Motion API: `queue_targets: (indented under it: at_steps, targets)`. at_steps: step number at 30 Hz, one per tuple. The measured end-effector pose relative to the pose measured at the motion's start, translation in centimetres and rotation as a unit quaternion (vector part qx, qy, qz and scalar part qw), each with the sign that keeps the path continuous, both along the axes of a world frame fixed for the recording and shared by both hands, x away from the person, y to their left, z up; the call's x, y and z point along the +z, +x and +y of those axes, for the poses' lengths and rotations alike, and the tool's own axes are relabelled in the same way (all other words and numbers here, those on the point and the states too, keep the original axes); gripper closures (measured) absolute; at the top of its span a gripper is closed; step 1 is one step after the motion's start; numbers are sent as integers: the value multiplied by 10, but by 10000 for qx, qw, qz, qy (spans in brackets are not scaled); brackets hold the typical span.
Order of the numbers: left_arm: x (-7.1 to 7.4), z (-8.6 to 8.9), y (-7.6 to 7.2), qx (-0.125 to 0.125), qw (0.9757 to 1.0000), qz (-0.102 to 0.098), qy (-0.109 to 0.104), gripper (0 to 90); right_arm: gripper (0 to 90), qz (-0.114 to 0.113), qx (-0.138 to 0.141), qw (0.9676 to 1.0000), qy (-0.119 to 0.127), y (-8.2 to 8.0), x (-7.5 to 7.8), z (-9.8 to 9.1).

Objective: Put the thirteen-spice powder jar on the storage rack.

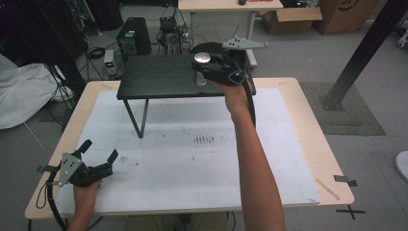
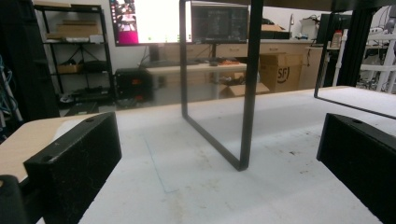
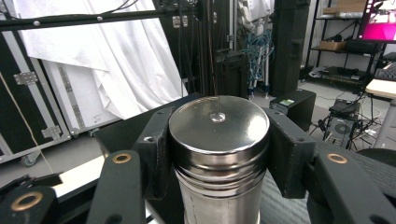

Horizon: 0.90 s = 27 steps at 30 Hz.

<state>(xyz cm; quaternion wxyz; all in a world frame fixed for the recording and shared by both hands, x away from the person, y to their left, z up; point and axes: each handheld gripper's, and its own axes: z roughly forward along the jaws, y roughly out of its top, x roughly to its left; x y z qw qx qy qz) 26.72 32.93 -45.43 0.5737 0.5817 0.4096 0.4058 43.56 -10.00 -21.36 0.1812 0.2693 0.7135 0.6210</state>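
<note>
Right gripper (image 1: 202,72) clamped on steel flask (image 3: 218,154), upright, over the right end of the black shelf (image 1: 159,79) at the table's (image 1: 308,144) far edge. Left gripper (image 1: 98,156) jaws apart, nothing between them, near the table's front-left corner.

A: What's the work surface?
B: Light wood table (image 1: 308,130), with a white mat (image 1: 192,163) covering most of the top. Mat is scuffed, dark marks near the middle.

A: Anything standing on it?
B: Small black shelf (image 1: 159,77) on thin metal legs (image 2: 245,93), feet on the mat's far half. Tape strips at the table's right edge.
</note>
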Motion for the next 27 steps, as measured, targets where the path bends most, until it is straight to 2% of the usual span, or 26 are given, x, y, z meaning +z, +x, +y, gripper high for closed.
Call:
queue_targets:
  at_steps: [15, 19, 24, 27]
  targets:
    - [0, 0, 0, -3, 10000, 6, -37, 2, 482, 204, -290, 9991, -230, 38, -5, 29]
    - [0, 0, 0, -3, 10000, 9, -23, 2, 482, 282, -289, 9989, -251, 44, -8, 33]
    - [0, 0, 0, -2, 10000, 9, -23, 2, 482, 430, -251, 9978, -429, 51, -13, 42]
    - [0, 0, 0, -2, 10000, 7, -23, 2, 482, 506, -244, 9974, -457, 53, -15, 44]
